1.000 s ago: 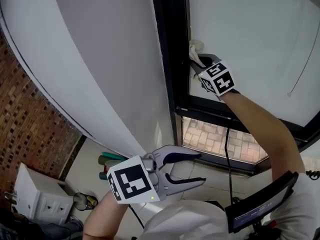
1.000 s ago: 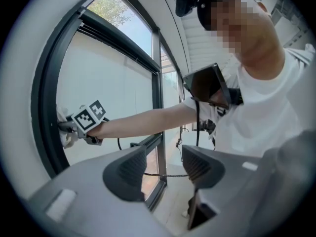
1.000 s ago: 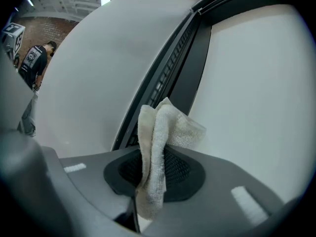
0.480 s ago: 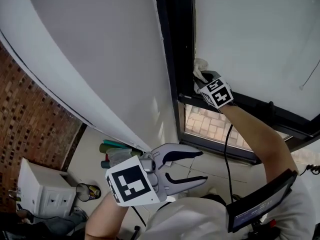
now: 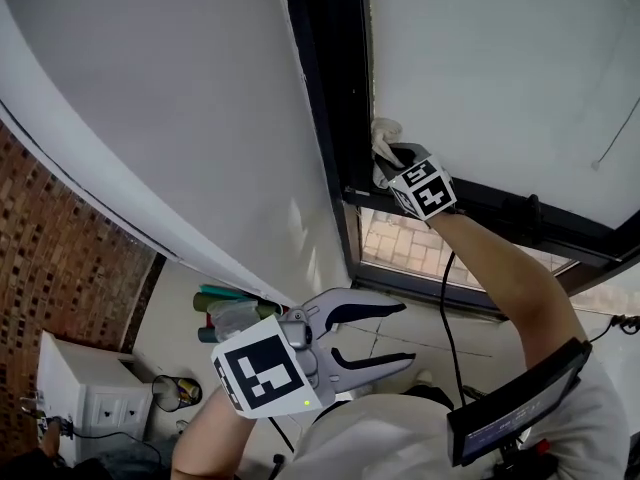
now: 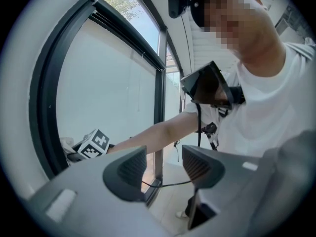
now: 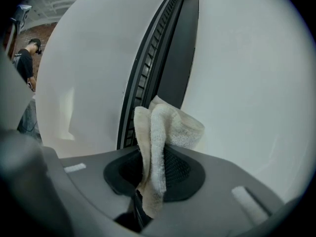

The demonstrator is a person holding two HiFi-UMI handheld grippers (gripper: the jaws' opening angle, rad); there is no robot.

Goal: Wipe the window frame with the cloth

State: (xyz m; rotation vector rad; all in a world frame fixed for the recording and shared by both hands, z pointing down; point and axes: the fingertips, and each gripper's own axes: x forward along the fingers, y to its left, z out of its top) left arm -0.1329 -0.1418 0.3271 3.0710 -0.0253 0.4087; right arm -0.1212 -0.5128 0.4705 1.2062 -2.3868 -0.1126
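A black window frame (image 5: 335, 88) runs up between a white wall and a pale pane. My right gripper (image 5: 392, 163) is shut on a folded white cloth (image 5: 383, 138), and the cloth is pressed against the frame's upright near its lower corner. In the right gripper view the cloth (image 7: 160, 142) sticks out between the jaws toward the dark frame (image 7: 165, 68). My left gripper (image 5: 385, 333) hangs low, well away from the frame, with its jaws open and nothing between them. The left gripper view shows the frame (image 6: 44, 107) and the right gripper's marker cube (image 6: 94, 144).
A white wall (image 5: 180, 118) stands left of the frame, with brickwork (image 5: 60, 268) farther left. Below are a white cabinet (image 5: 85, 398), several bottles (image 5: 225, 313) and a tiled floor. A lower pane shows paving outside (image 5: 420, 253). A cable (image 5: 445, 308) trails along the right arm.
My right gripper with the cloth has slid down the frame's upright toward the lower corner. The left gripper has stayed open in about the same place.
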